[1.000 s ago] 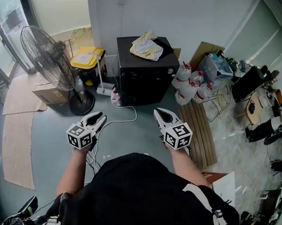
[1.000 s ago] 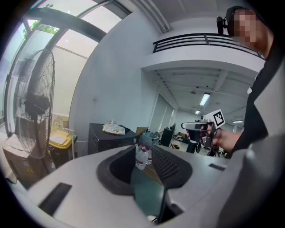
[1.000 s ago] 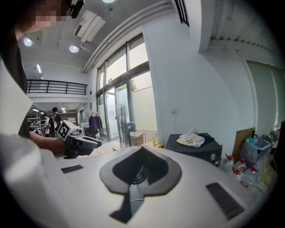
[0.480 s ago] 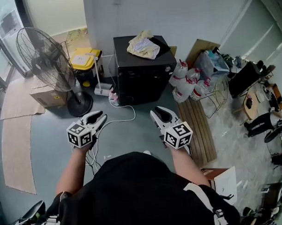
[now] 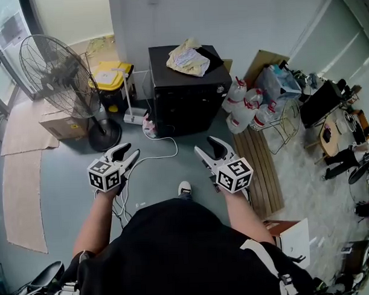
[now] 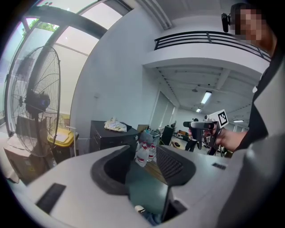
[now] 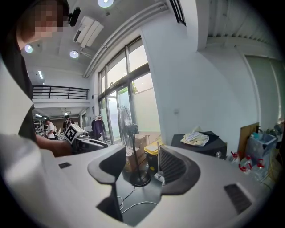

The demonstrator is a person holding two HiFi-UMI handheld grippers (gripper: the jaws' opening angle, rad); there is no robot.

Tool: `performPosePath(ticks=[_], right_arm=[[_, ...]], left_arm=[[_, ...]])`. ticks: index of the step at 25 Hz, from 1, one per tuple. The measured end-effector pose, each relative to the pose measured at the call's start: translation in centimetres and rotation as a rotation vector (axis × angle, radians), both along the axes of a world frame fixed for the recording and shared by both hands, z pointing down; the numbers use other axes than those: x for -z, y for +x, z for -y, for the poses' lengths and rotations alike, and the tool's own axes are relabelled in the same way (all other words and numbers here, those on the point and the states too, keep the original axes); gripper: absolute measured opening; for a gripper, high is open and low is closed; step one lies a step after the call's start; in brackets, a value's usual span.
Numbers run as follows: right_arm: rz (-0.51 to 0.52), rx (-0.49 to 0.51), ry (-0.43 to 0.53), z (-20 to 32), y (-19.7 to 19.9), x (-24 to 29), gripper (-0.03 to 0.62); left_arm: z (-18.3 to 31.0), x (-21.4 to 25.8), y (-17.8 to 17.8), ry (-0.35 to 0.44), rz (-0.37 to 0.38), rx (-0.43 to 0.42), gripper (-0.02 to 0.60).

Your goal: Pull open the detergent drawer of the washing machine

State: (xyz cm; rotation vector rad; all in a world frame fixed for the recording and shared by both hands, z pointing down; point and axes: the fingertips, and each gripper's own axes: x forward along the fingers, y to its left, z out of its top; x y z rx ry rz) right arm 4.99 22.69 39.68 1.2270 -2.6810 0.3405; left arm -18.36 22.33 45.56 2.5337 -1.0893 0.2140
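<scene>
Black washing machine (image 5: 186, 98) far centre, both grippers empty.
Near, the left gripper (image 5: 129, 151) stands open on nothing; the right gripper (image 5: 205, 145) has just been opening, nothing between its jaws. The machine stands against the far wall with a cloth (image 5: 187, 59) on top; its drawer cannot be made out. The left gripper view looks past its jaws at bottles (image 6: 142, 153), the right gripper view at a fan (image 7: 127, 128).

- I can read no word, number or brand in any of my views.
- The cubes on the left gripper (image 5: 130, 150) and the right gripper (image 5: 205, 145) carry black-and-white square marker patterns, without letters or digits.
- The bottles (image 5: 234, 100) have red labels, with print too small to read.
- The yellow bin (image 5: 118, 79) has a pale sticker on its lid, also unreadable.
</scene>
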Motion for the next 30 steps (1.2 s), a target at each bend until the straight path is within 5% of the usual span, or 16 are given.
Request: performPosePath(ticks=[10,30], right_arm=[[0.019,-0.023,0.002,3.9,2.3,-0.2,0.241],[0.030,0.010,-0.069,10.4,4.7,-2.7,0.235]], left_arm=[[2.6,1.1,0.0,0.048,0.007,0.069,0.186],[7.5,-0.4,2.8,0.000,0.004,0.100,0.183]])
